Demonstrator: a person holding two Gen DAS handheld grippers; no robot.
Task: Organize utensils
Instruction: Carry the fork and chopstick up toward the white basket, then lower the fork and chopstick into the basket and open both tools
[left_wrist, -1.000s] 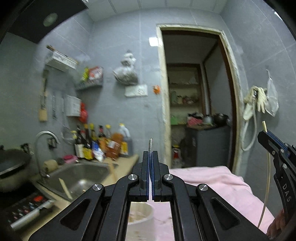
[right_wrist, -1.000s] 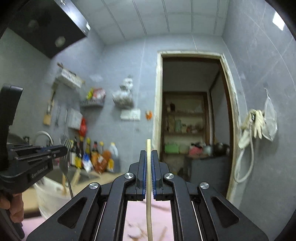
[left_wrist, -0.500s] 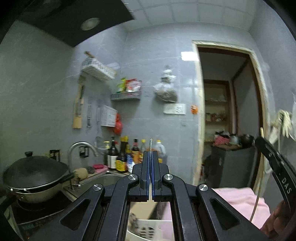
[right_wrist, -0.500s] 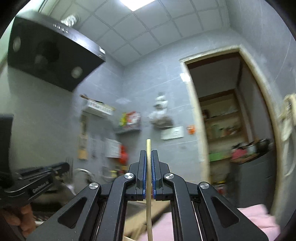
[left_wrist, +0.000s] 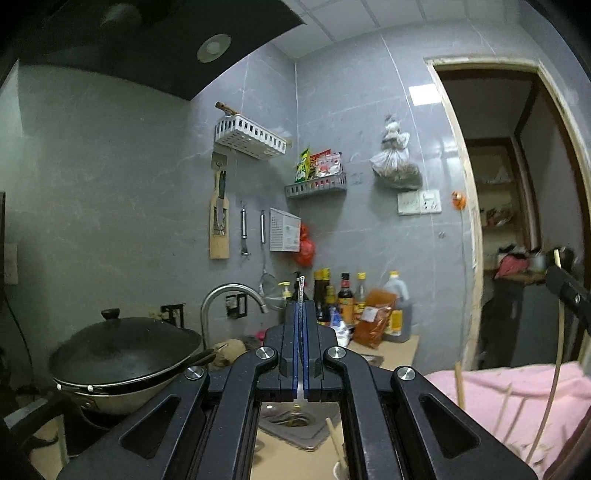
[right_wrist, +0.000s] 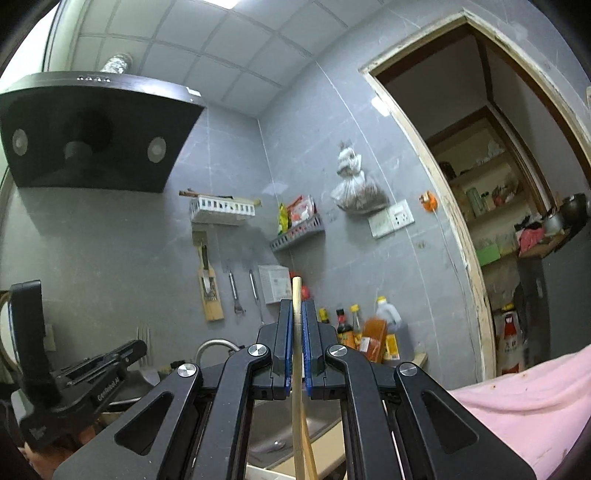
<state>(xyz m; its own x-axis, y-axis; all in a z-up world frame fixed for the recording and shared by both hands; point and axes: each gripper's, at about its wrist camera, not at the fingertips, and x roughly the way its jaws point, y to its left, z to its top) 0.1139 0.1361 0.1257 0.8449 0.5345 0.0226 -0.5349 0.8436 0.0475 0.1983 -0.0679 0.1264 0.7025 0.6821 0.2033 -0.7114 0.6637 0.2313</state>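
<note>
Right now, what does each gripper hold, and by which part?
Left gripper: a metal fork, near its handle end. Right gripper: a wooden chopstick, near its top end.

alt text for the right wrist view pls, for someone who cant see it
The right tongs are shut on a pale wooden chopstick that stands upright between them, pointing toward a grey tiled kitchen wall. At lower left the left tongs hold a metal fork. Behind are a sink, sauce bottles, a black range hood, and an open doorway on the right.

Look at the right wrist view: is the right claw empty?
No, the right claw is shut on a pale wooden chopstick that runs between its blue pads and sticks out past the tips.
</note>
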